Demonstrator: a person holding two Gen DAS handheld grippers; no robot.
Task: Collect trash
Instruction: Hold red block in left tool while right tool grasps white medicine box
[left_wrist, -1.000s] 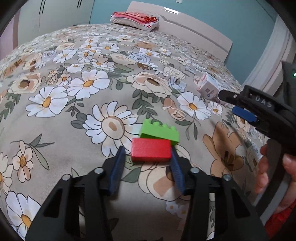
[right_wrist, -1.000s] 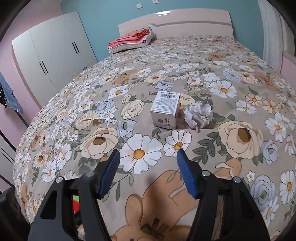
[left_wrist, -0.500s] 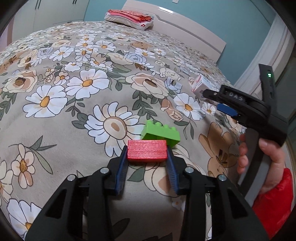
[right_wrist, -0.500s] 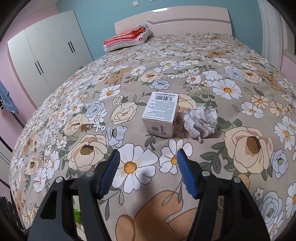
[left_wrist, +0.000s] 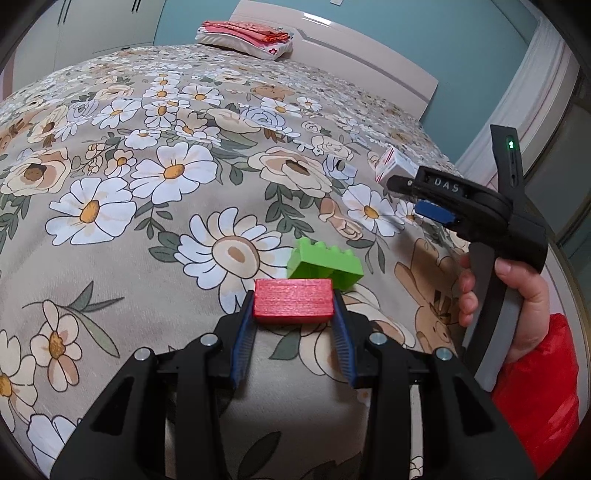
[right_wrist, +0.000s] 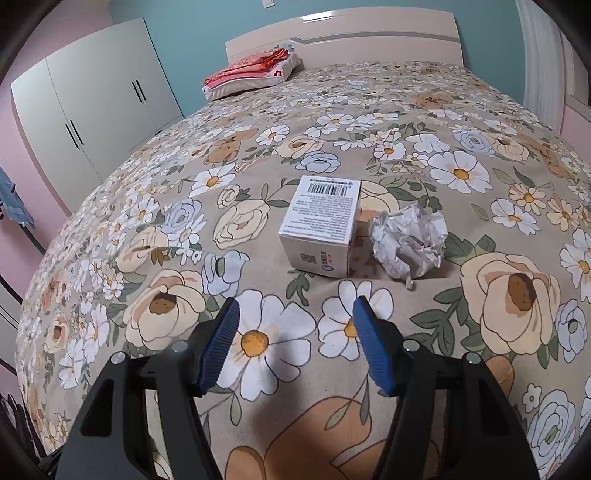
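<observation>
Left wrist view: left gripper (left_wrist: 294, 314) clamped on red block (left_wrist: 293, 301), rigid, light. Right gripper (right_wrist: 295, 341) wide; crumpled paper (right_wrist: 408, 245) beside box (right_wrist: 321, 225): soft, grab mid-bulk.

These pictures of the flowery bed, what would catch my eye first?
The red block, pinched in the left claw just above the floral bedspread, with a green toy brick right behind it. Ahead of the open right claw sit a small white box and a crumpled paper ball.
</observation>
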